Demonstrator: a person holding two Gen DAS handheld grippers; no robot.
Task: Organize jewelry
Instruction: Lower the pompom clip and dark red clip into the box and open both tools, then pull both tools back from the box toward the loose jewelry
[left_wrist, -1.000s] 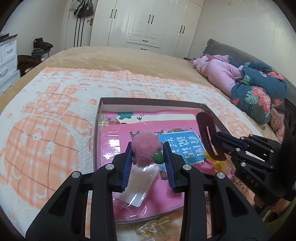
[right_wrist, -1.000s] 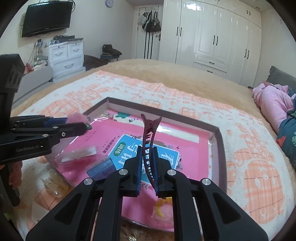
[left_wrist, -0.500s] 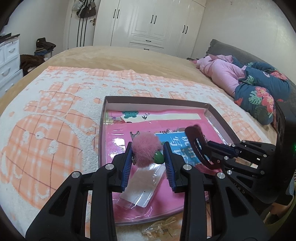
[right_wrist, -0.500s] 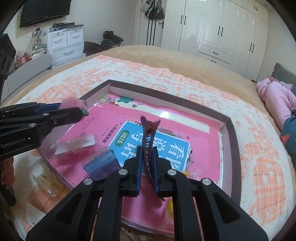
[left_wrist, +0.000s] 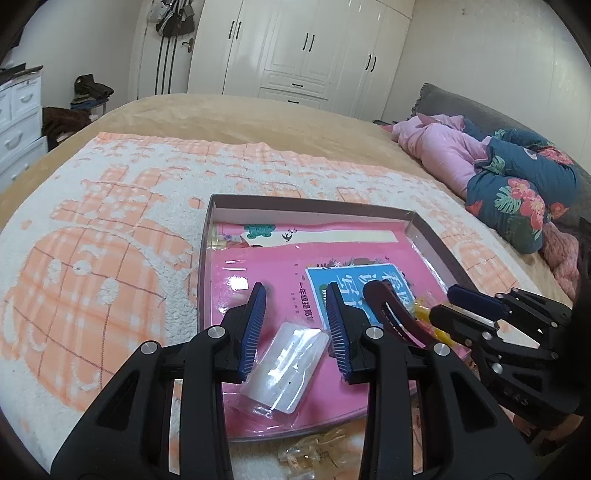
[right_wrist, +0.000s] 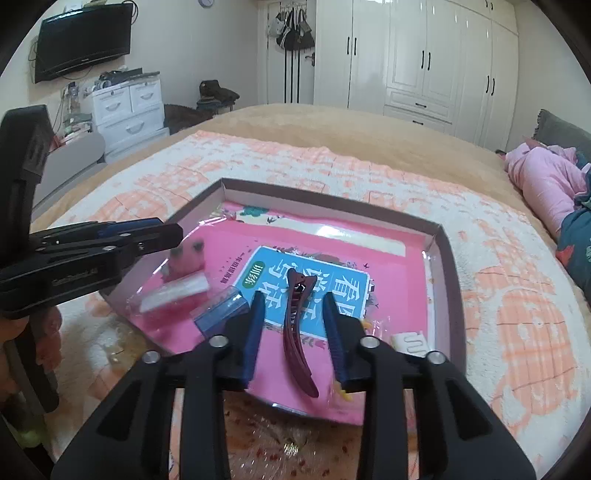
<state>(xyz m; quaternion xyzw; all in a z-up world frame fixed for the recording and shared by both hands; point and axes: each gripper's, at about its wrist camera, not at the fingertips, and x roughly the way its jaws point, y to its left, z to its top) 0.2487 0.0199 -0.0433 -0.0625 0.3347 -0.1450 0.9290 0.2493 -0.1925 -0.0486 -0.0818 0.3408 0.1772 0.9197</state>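
A shallow cardboard box (left_wrist: 312, 205) (right_wrist: 448, 258) with a pink book inside lies on the bed. My left gripper (left_wrist: 295, 314) is open and empty above a clear plastic packet (left_wrist: 286, 365). My right gripper (right_wrist: 293, 325) is open, and the dark red hair clip (right_wrist: 297, 332) lies loose between its fingers on the book; the clip also shows in the left wrist view (left_wrist: 391, 310). A blurred pink fuzzy item (right_wrist: 186, 256) is below the left gripper (right_wrist: 147, 236) in the right wrist view. It is hidden in the left wrist view.
A peach and white blanket (left_wrist: 92, 258) covers the bed. Small clear packets (left_wrist: 314, 448) lie in front of the box. A blue clear case (right_wrist: 221, 312) and a white piece (right_wrist: 410, 341) lie in the box. Pink and floral bedding (left_wrist: 498, 166) is piled at the right.
Both grippers opened. The left let go of the pink fuzzy item, which dropped out of its view. The right let go of the dark red hair clip, which now lies on the book.
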